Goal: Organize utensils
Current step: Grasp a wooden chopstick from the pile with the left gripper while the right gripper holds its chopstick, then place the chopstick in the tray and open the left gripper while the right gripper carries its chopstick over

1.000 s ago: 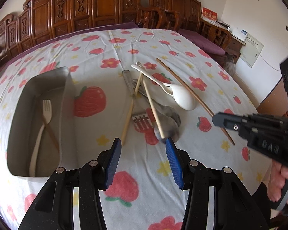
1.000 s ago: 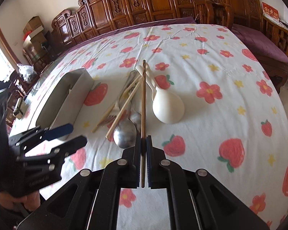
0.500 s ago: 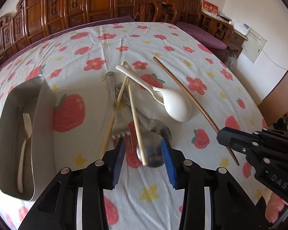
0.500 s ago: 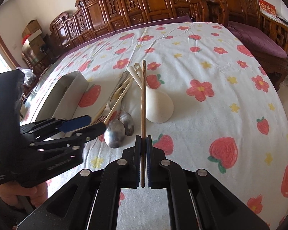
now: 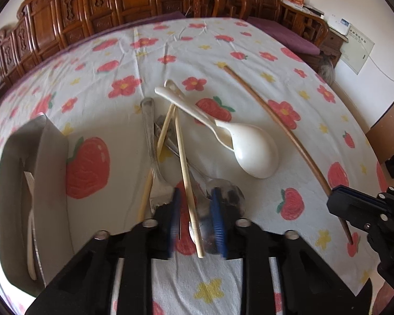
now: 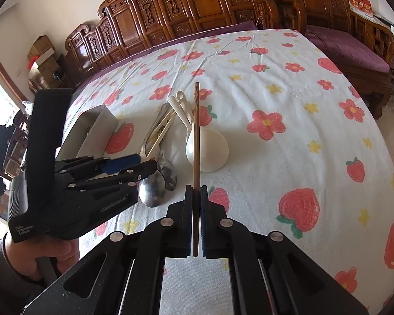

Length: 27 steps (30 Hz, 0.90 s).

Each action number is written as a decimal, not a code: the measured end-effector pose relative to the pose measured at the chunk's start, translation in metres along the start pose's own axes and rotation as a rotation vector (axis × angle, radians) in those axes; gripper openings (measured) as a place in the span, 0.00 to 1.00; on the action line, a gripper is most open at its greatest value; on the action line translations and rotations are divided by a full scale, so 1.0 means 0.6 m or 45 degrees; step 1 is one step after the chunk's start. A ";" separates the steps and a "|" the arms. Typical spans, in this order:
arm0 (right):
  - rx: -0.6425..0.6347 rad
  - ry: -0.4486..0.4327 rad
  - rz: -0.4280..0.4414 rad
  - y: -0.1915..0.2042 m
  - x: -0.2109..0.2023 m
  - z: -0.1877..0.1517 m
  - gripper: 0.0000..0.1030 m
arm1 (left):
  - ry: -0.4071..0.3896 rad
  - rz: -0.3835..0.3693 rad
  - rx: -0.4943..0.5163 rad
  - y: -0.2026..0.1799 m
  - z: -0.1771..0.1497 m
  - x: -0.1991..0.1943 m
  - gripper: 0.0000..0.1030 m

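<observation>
A heap of utensils lies mid-table: pale chopsticks, a metal fork, metal spoons and a white ladle. My left gripper is open, its blue pads on either side of the near end of one pale chopstick. My right gripper is shut on a brown chopstick, held pointing away over the ladle. The brown chopstick and right gripper also show in the left wrist view. The left gripper shows at the left of the right wrist view.
A grey metal tray at the left holds a pale fork and is also seen in the right wrist view. A floral cloth covers the table. Carved wooden chairs line the far edge.
My left gripper has moved forward and down onto the heap, its jaws narrowing around the pale chopstick. My right gripper keeps holding the brown chopstick.
</observation>
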State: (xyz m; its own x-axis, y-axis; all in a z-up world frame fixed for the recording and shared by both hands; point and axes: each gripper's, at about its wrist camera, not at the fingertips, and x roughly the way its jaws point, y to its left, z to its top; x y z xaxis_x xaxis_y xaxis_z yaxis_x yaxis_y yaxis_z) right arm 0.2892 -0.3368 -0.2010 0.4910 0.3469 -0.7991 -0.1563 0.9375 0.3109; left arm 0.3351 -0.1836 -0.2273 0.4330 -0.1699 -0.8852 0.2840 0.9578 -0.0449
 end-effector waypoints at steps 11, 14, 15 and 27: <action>-0.016 0.005 0.005 0.008 0.000 -0.003 0.06 | 0.026 -0.035 -0.043 0.012 -0.005 -0.004 0.04; -0.030 0.005 -0.001 0.012 0.001 -0.003 0.06 | 0.015 -0.036 -0.037 0.015 -0.014 -0.019 0.04; -0.032 0.005 -0.001 0.013 0.001 -0.003 0.06 | 0.007 -0.036 -0.033 0.016 -0.020 -0.028 0.04; -0.088 0.004 0.003 0.039 0.004 -0.009 0.06 | -0.076 -0.015 -0.029 0.052 -0.055 -0.105 0.04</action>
State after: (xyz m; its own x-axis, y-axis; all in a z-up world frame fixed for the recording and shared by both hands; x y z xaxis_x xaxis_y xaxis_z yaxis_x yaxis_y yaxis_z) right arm 0.2819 -0.3139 -0.1984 0.4876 0.3492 -0.8002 -0.2162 0.9363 0.2769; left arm 0.2887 -0.1352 -0.1884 0.4805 -0.1938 -0.8553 0.2701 0.9606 -0.0659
